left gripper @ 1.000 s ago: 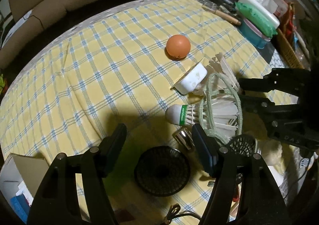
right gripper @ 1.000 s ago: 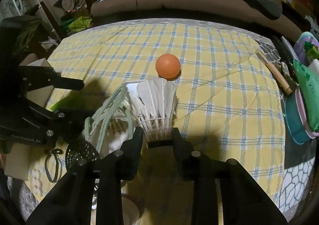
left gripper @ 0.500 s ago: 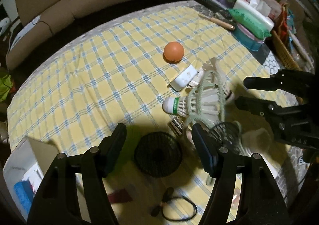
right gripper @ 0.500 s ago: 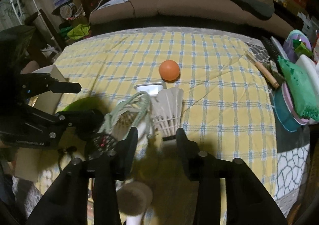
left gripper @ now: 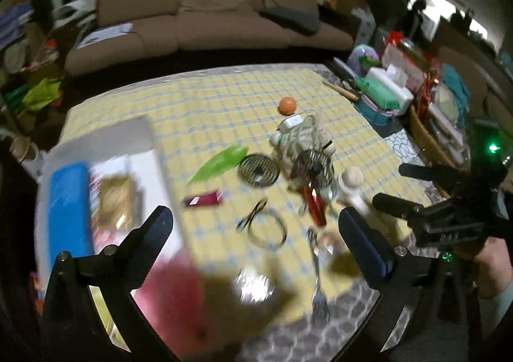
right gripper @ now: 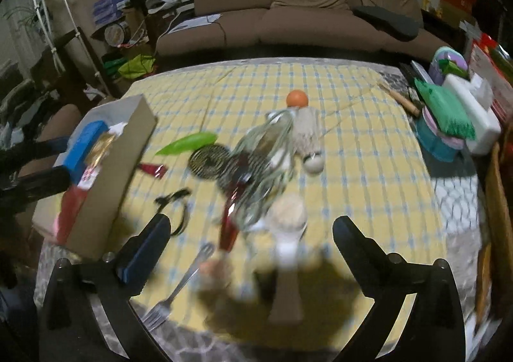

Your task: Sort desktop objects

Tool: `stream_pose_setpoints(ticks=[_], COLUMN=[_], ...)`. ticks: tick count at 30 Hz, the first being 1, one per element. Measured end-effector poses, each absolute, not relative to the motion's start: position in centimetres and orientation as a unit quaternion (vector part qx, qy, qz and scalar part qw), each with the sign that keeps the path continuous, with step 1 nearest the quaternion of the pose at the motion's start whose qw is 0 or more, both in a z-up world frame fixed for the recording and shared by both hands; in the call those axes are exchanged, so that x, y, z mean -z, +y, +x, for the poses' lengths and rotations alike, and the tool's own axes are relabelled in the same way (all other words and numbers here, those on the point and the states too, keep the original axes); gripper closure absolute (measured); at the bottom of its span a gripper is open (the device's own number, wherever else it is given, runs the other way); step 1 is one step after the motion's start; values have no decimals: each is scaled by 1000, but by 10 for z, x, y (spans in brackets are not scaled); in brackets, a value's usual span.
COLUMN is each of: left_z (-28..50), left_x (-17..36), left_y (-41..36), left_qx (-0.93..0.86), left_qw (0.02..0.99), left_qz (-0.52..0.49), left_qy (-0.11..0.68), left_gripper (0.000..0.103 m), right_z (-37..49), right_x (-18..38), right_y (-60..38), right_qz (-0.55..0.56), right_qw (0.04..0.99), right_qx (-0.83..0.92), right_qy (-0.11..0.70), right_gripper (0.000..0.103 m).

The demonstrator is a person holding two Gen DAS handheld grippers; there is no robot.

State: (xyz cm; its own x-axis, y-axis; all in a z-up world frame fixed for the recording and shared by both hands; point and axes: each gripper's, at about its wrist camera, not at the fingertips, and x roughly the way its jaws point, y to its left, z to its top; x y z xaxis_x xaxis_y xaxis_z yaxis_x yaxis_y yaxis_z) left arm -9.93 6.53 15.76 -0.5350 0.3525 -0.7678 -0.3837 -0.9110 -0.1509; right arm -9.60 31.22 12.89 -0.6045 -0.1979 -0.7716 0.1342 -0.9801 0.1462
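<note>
A pile of white shuttlecocks [left gripper: 298,137] tangled with pale green cord lies mid-table, behind a black mesh disc [left gripper: 258,168] and in front of an orange ball [left gripper: 287,105]. My left gripper [left gripper: 256,221] hovers high and back from the pile, its jaws opening wide with nothing gripped. My right gripper [right gripper: 251,227] hangs likewise above the near edge, jaws opening and empty. In the blurred right wrist view the shuttlecocks [right gripper: 304,131], ball [right gripper: 297,98] and disc [right gripper: 208,161] lie ahead. A white bottle with a wooden cap [right gripper: 288,224] stands between the right fingers' line of sight.
A cardboard box [right gripper: 105,176] holding a blue item sits at the left. A green pepper [right gripper: 187,143], red packet [right gripper: 152,168], black cord loop [right gripper: 176,211], red-handled tool [right gripper: 229,224] and fork [right gripper: 179,285] lie on the checked cloth. Containers [right gripper: 449,118] crowd the right edge.
Both grippers have pulled back and up from the pile and their jaws have spread wide. The right one has let go of the shuttlecock. Box and fork have come into view.
</note>
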Motion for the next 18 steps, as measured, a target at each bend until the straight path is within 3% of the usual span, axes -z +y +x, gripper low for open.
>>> stream_pose_setpoints(ticks=[9,18], left_z=[2,27], left_x=[-102,-42], left_y=[-4,1], left_qx=[-881,-881], left_qw=[122,66], left_qz=[-457,-467], left_qy=[3,33], left_gripper=[0,0], right_z=[-25,3], right_x=[-93,-46], right_y=[260,224], right_qz=[430,443], right_qw=[61,34], right_qx=[900,896], right_qy=[-47,-25], right_gripper=[0,0])
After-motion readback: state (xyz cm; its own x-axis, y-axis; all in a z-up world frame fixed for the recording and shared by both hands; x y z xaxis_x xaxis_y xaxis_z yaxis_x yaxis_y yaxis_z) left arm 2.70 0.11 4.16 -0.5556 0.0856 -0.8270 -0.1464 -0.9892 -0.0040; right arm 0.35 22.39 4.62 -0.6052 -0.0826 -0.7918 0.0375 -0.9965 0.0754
